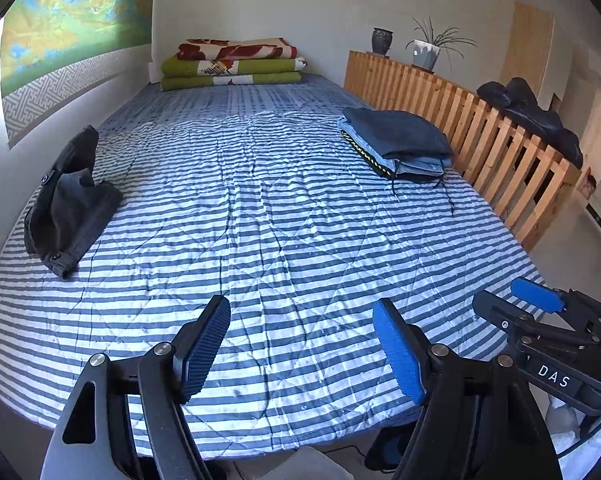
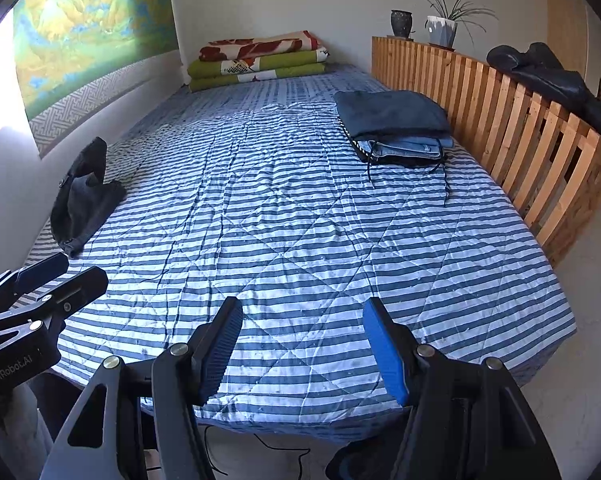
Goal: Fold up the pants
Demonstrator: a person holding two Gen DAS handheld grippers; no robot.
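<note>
Striped blue-and-white quilted bed cover (image 1: 284,208) fills the left wrist view. The left gripper (image 1: 300,348) hovers over the near edge, fingers spread and empty. The crumpled dark grey pants (image 1: 70,204) lie against the left wall, well apart from it. A stack of folded blue garments (image 1: 400,142) sits near the wooden slatted rail (image 1: 480,136).

In the right wrist view, the right gripper (image 2: 302,350) also has its fingers spread with nothing between them. Risk: a pinch on one bunched layer would drag the pants in a twisted heap.
</note>
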